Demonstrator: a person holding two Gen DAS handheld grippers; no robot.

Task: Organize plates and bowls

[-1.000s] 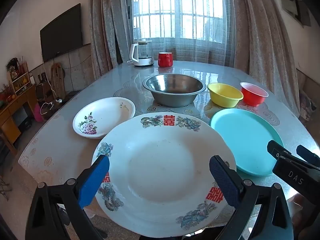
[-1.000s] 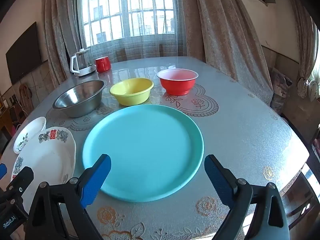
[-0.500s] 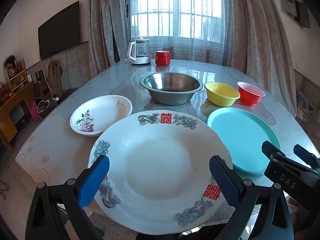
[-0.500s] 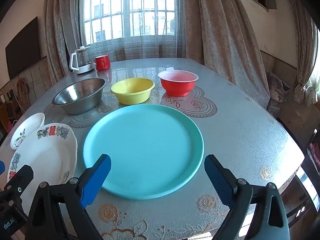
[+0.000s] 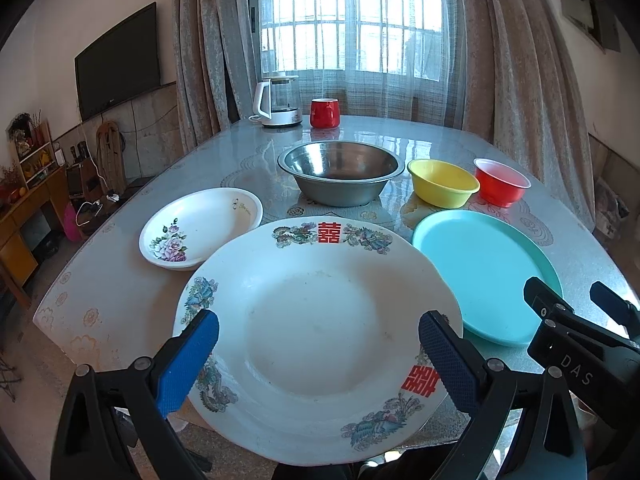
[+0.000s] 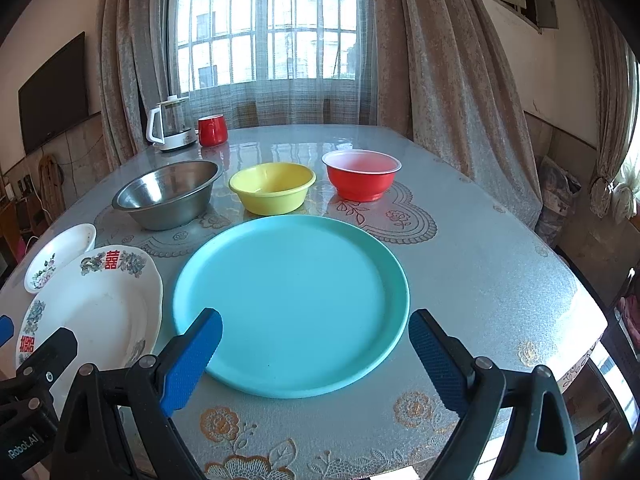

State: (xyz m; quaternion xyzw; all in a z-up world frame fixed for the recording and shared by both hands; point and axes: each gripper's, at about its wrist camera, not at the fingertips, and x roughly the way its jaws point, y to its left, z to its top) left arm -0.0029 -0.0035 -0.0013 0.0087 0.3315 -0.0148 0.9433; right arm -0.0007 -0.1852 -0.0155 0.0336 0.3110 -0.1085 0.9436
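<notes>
left tongs (image 5: 318, 354): released, jaws wide apart, bottom of left wrist view, over near edge of big white plate; holding nothing
right tongs (image 6: 315, 354): released, jaws spread, bottom of right wrist view, straddling near rim of teal plate; nothing gripped
big white plate (image 5: 316, 320): red characters and floral rim, centre-low in left view, flat on tabletop (image 6: 480, 280), near edge overhanging tabletop edge
teal plate (image 6: 292, 308): centre of right view, flat, just beside big white plate, narrow gap
small floral plate (image 5: 200, 232): left-middle of left view, just beside big white plate's far-left rim; touching or not, cannot tell
steel bowl (image 5: 340, 172): upper centre of left view, behind big white plate
yellow bowl (image 6: 272, 188): upper centre of right view, between steel bowl and red bowl
red bowl (image 6: 362, 174): right of yellow bowl, apart
kettle (image 5: 278, 100): far end of tabletop, by window
red mug (image 5: 325, 113): just right of kettle
</notes>
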